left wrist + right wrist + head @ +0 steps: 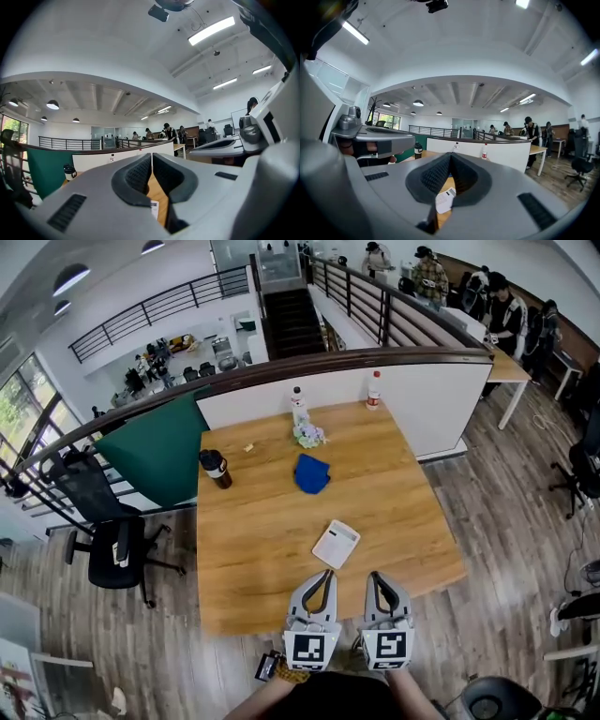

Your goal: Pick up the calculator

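So, both claws are seen closed right up. The left gripper (327,574) has its dark ribbed pads pressed tip to tip with nothing caught between them, and the same is seen on the right gripper (376,576). They are held side by side over the near edge of the light wooden table (253,559), pointed roughly level. The thin white rectangular calculator (336,544) is laid flat on the wood just beyond the tips and is touched by neither.

The risk is probably this: if it's approached with the jaws shut, the calculator gets shoved along the smooth top instead of being gripped. Being so flat, it could also be ridden over by a level approach. If it's pinched by one corner only, it could swing out and be dropped.

The crumpled blue cloth (311,473) and the dark lidded tumbler (216,468) are set well apart, so those likely won't be hit.
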A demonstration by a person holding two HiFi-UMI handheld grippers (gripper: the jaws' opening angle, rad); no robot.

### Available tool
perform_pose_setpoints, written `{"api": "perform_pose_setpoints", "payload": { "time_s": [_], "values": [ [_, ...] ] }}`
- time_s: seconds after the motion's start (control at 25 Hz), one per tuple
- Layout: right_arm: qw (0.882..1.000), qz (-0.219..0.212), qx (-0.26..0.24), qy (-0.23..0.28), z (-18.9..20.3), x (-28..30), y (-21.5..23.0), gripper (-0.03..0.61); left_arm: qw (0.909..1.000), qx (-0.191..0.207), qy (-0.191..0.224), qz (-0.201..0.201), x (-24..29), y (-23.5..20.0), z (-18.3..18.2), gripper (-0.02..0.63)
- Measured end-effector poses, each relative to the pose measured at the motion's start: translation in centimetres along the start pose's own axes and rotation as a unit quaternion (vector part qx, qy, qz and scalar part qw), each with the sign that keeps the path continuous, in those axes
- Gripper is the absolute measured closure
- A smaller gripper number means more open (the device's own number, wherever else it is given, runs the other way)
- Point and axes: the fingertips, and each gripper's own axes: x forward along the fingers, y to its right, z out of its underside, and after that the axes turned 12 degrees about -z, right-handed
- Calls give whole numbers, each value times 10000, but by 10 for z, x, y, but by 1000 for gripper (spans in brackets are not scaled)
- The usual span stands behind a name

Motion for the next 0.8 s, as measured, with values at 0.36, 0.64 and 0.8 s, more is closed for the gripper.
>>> {"api": "perform_pose_setpoints", "payload": {
  "time_s": [0.36, 0.64, 0.8],
  "values": [
    [9976, -678, -75, -145, 6, 4, 49, 574, 9988, 14, -111, -475, 18, 46, 2, 591],
    [9926, -1152, -199, -341, 16, 25, 57, 574, 9979, -92, -175, -618, 28, 55, 8, 591],
    [9919, -1168, -327, -368, 14, 43, 55, 574, 9978, -259, 28, -611, 41, 45, 1, 591]
  ]
}}
